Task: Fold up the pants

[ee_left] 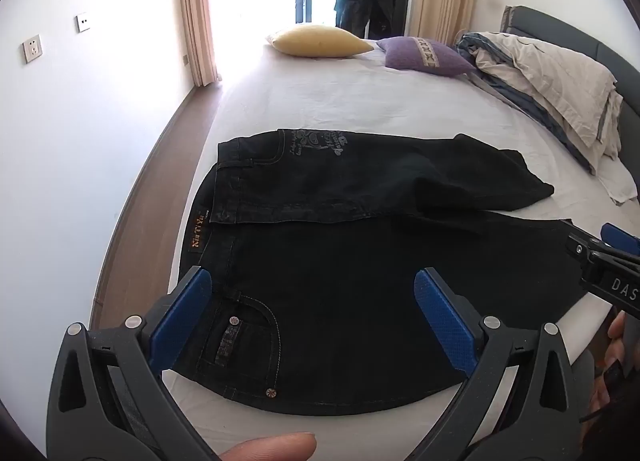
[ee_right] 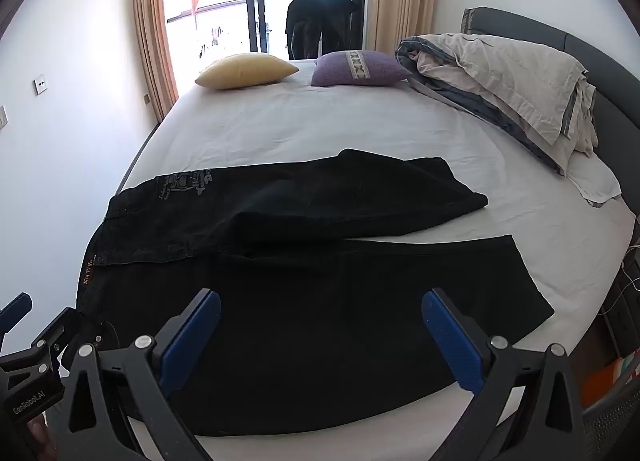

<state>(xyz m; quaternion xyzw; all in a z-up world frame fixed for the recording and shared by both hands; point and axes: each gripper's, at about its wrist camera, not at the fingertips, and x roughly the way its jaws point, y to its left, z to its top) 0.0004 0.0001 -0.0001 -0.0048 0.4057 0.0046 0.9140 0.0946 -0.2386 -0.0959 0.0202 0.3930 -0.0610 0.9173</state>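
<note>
Black jeans (ee_left: 340, 281) lie spread on the white bed sheet (ee_left: 360, 101), waistband to the left with an orange-lettered label (ee_left: 197, 232), legs running right. The far leg (ee_right: 360, 189) lies slightly twisted over the near one (ee_right: 360, 321). My left gripper (ee_left: 312, 309) hovers open above the waist and front pocket (ee_left: 240, 337), nothing between its blue pads. Over the near leg my right gripper (ee_right: 320, 329) stands open and empty. Each gripper shows at the edge of the other's view: the right (ee_left: 608, 265), the left (ee_right: 28, 361).
A yellow pillow (ee_right: 248, 71) and a purple pillow (ee_right: 360, 69) lie at the far edge of the bed. A bunched duvet (ee_right: 504, 81) sits by the grey headboard (ee_right: 612, 73) on the right. Wood floor and a white wall lie left of the bed. A fingertip (ee_left: 272, 449) shows below.
</note>
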